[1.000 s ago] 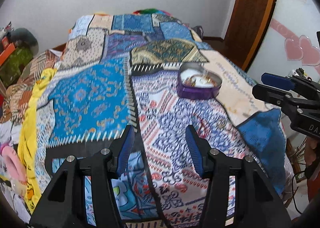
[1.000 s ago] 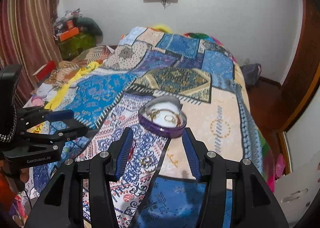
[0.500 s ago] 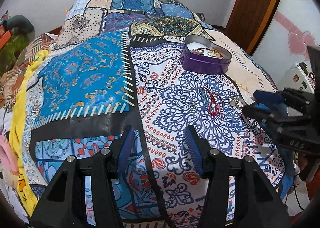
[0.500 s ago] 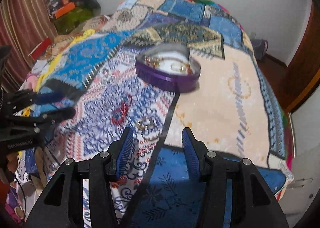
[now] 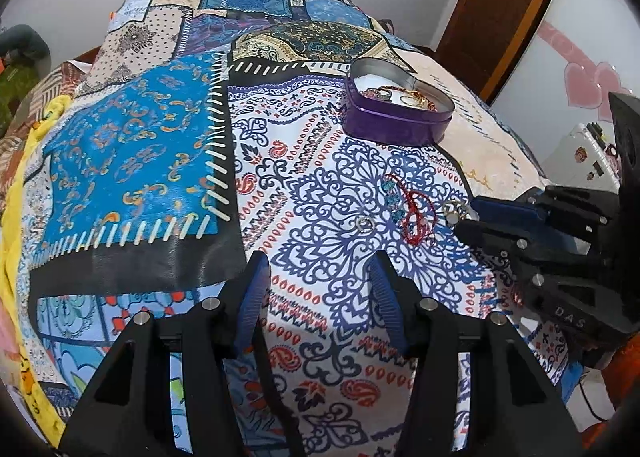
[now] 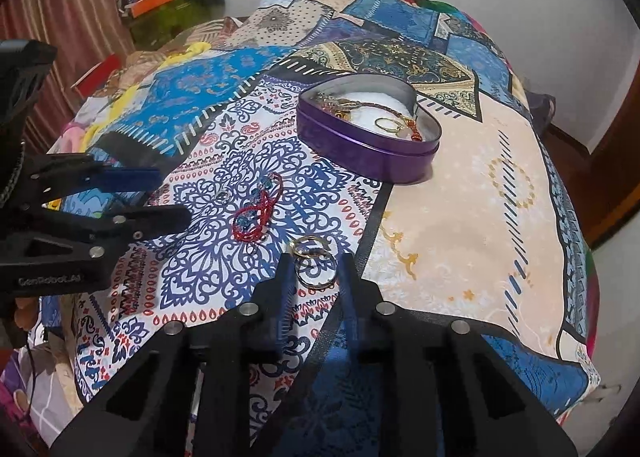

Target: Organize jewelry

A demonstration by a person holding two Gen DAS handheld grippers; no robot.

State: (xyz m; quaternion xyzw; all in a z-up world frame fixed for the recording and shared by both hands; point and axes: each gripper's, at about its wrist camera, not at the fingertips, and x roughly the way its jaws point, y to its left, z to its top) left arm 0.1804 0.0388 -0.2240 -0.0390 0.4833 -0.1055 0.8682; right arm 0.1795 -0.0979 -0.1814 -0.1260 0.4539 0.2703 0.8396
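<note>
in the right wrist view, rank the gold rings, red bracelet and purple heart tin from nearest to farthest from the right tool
1. gold rings: on the bedspread right between the tips of the right tool, whose jaws have just been closing.
2. red bracelet: just beyond, up and left of the rings.
3. purple heart tin: farthest, further up the bed, slightly right.

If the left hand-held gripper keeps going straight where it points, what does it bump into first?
Probably just the patterned bedspread. The left hand-held gripper stands open over bare cloth, short of the small silver ring, though depth is unclear.
</note>
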